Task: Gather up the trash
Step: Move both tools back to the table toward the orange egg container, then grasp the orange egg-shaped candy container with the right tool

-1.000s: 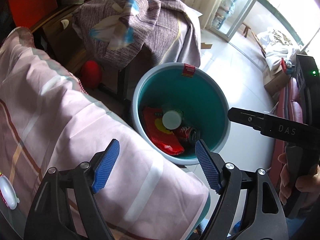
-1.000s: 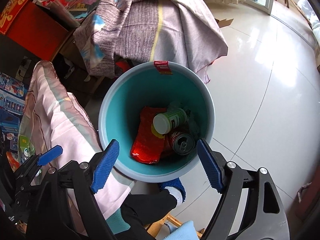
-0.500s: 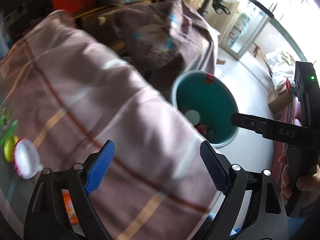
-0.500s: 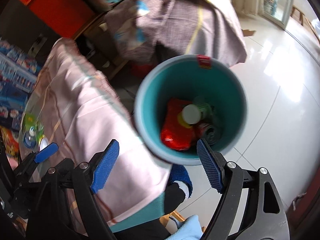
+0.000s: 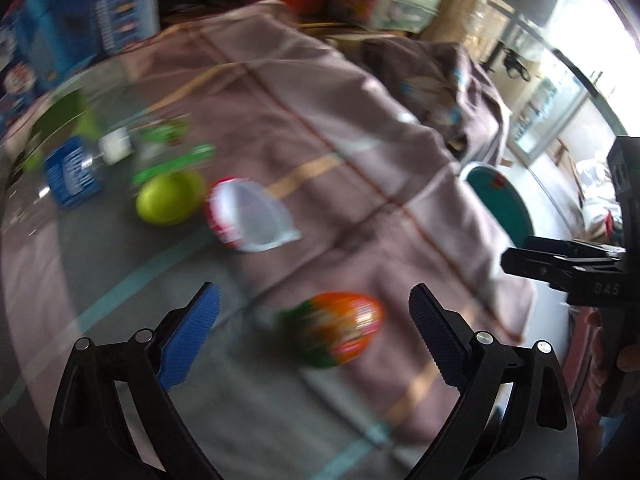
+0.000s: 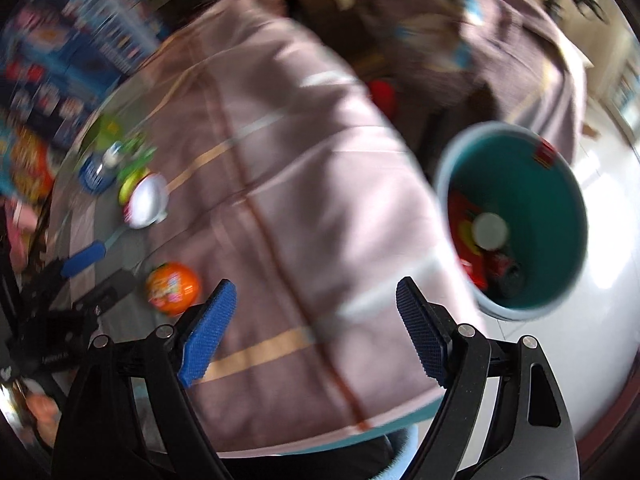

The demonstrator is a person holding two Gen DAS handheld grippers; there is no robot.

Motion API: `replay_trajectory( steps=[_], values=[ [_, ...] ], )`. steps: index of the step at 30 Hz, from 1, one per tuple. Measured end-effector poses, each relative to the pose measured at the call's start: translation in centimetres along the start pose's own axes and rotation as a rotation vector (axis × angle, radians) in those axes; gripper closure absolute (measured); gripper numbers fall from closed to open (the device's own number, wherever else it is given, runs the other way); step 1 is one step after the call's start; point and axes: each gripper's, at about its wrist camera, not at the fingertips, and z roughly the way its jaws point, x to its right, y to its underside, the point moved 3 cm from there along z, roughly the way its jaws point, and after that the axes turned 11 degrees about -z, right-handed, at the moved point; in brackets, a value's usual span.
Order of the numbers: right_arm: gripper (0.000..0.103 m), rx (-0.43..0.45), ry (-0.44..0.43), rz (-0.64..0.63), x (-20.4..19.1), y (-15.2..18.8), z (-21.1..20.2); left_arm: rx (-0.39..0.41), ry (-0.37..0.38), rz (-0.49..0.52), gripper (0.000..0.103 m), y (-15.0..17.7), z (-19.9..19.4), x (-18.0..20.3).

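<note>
Both claws are seen released: the left gripper [image 5: 314,336], jaws opening, above an orange packet [image 5: 340,330]; the right gripper [image 6: 316,328] over cloth [image 6: 300,200], bin [image 6: 516,220] at frame right.

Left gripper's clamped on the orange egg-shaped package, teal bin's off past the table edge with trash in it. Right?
Not quite. In the left wrist view the left gripper holds nothing: its jaws are opening and the orange egg-shaped package lies loose on the cloth between them. The teal bin past the table edge, with trash inside, is correct.
</note>
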Motion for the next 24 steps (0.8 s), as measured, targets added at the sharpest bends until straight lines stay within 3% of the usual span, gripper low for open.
replay_trajectory(
  steps=[10,18,24],
  values=[
    [0.024,-0.09,-0.017,-0.15,-8.3,-1.1,3.9,0.028,-0.041,-0.097,0.006,1.5,-1.2,-8.4],
    [0.024,-0.128,0.008,-0.264,-12.3,-1.4,6.1,0.005,-0.031,-0.166,0.006,2.3,-0.7,-12.0],
    [0.024,-0.125,0.08,-0.393,-14.1,-1.9,7.5,0.001,-0.017,-0.189,0.006,2.1,-0.4,-13.3]
  ],
)
